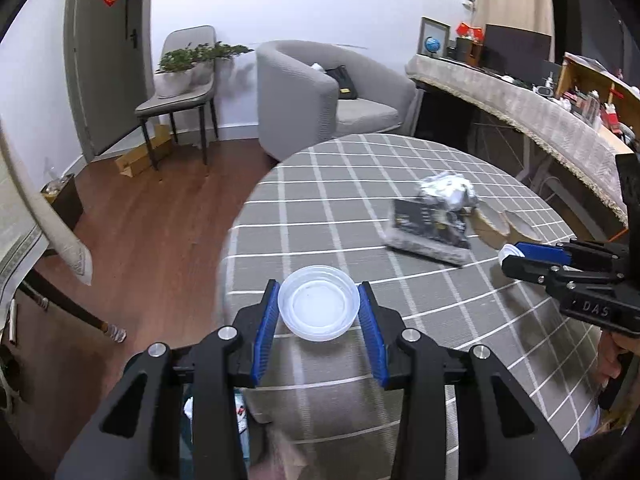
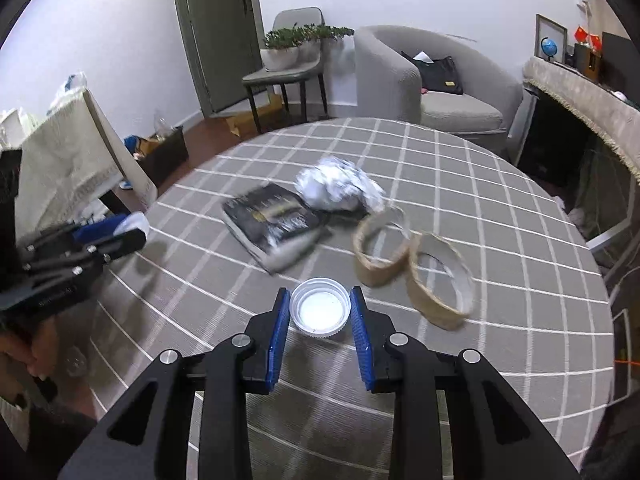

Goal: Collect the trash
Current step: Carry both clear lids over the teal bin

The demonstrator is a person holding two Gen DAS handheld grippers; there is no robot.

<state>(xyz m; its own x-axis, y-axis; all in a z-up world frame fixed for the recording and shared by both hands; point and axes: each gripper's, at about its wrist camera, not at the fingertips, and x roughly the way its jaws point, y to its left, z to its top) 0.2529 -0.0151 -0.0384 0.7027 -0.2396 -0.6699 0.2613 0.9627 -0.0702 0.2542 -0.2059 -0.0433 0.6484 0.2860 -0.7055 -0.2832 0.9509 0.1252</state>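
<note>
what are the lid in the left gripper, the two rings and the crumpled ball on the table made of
Lid: translucent, slightly glossy plastic by the look; the checked cloth shows faintly through it. Two rings: likely cardboard tape cores, matte brown outside, paler inside. Crumpled ball: probably white paper or thin film; sharp creases, but blur leaves it open.

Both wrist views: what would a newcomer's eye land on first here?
Each gripper grips a round clear plastic piece between its blue pads: the left gripper holds a shallow clear lid, the right gripper a smaller clear cap. Behind them, on the grey checked tablecloth, lie a dark book, a crumpled white paper ball and two cardboard tape rings.
</note>
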